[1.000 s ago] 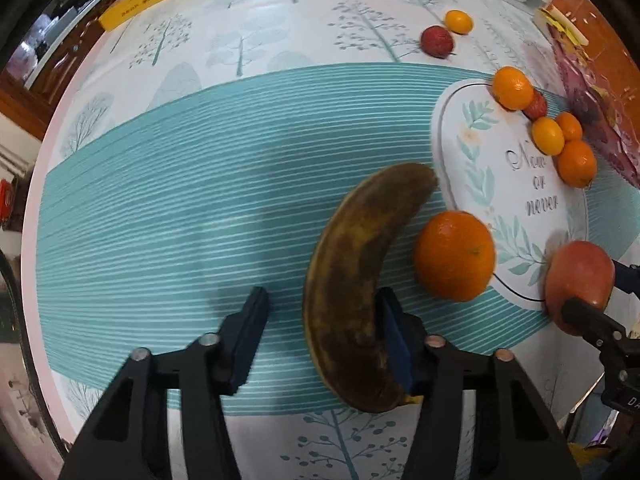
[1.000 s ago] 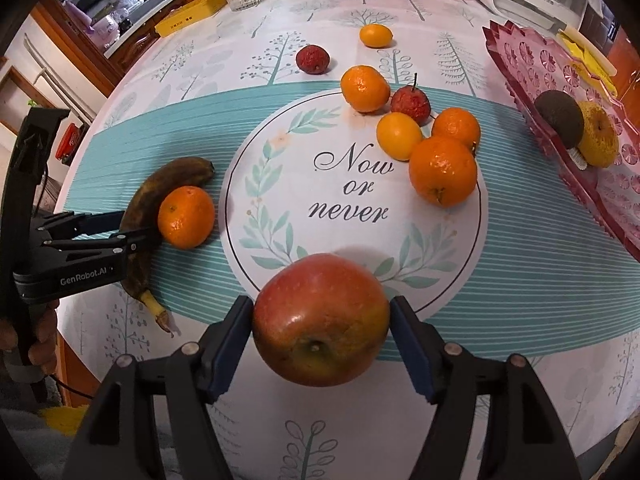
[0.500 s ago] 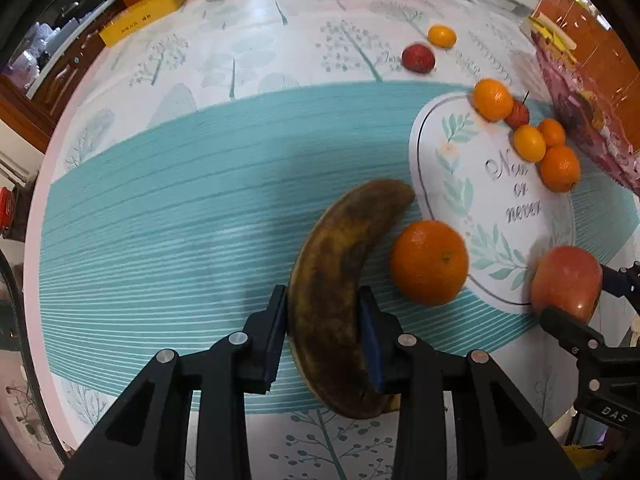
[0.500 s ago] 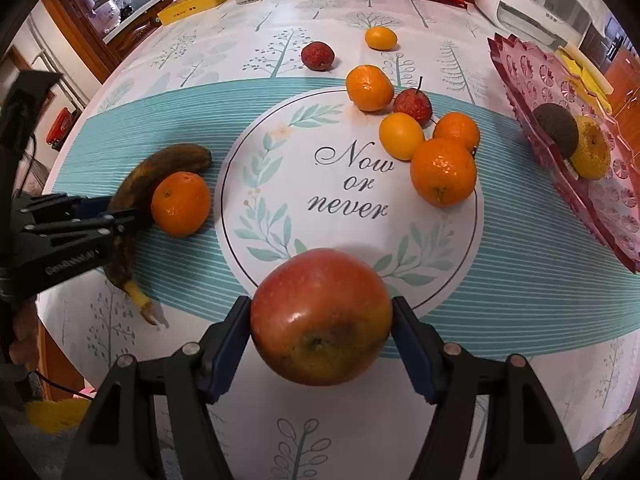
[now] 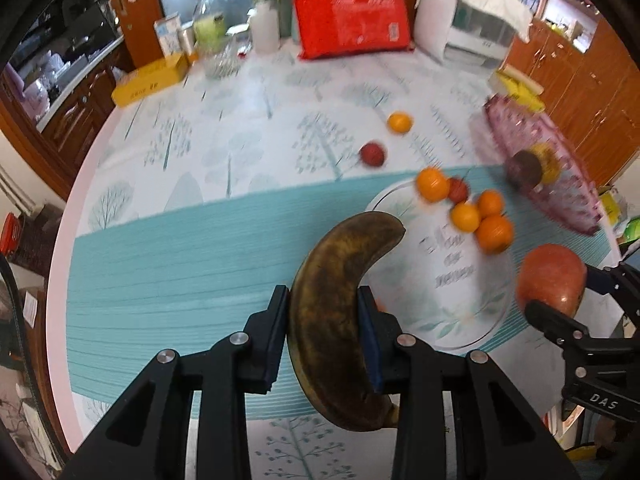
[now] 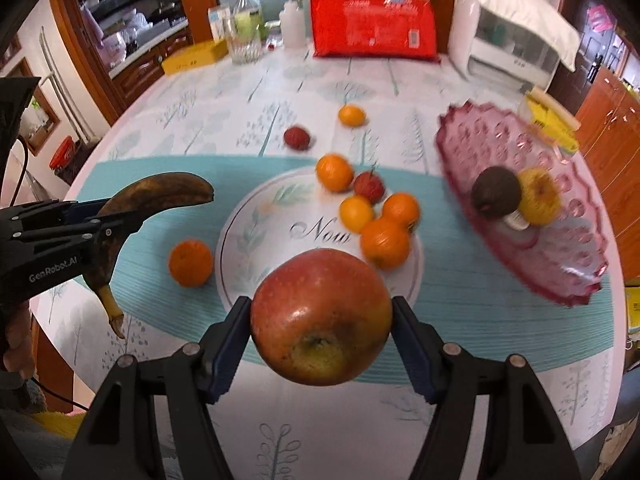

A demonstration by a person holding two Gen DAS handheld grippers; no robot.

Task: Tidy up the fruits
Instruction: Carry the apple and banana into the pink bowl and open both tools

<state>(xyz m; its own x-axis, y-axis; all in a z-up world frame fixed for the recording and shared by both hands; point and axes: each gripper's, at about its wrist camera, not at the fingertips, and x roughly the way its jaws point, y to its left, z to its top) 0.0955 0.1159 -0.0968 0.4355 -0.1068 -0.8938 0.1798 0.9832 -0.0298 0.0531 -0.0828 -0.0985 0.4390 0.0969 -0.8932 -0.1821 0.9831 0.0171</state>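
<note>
My left gripper (image 5: 323,328) is shut on a brown overripe banana (image 5: 340,308) and holds it lifted above the table; the banana also shows in the right wrist view (image 6: 160,194). My right gripper (image 6: 322,340) is shut on a red apple (image 6: 322,316), held above the table's near edge; the apple also shows in the left wrist view (image 5: 550,280). A pink glass dish (image 6: 568,264) at the right holds a dark fruit (image 6: 496,192) and a yellow fruit (image 6: 538,196). One orange (image 6: 190,262) lies alone at the left of the round mat.
Several oranges (image 6: 384,242) and small red fruits (image 6: 368,186) lie clustered on the round mat (image 6: 256,240). A red fruit (image 6: 297,137) and a small orange (image 6: 352,115) lie farther back. A red bag (image 6: 374,24), a white appliance (image 6: 512,44), bottles and a yellow box (image 6: 194,56) stand along the far edge.
My left gripper closed on the banana and lifted it off the table. My right gripper rose with the apple, and both views tilted up toward the far edge.
</note>
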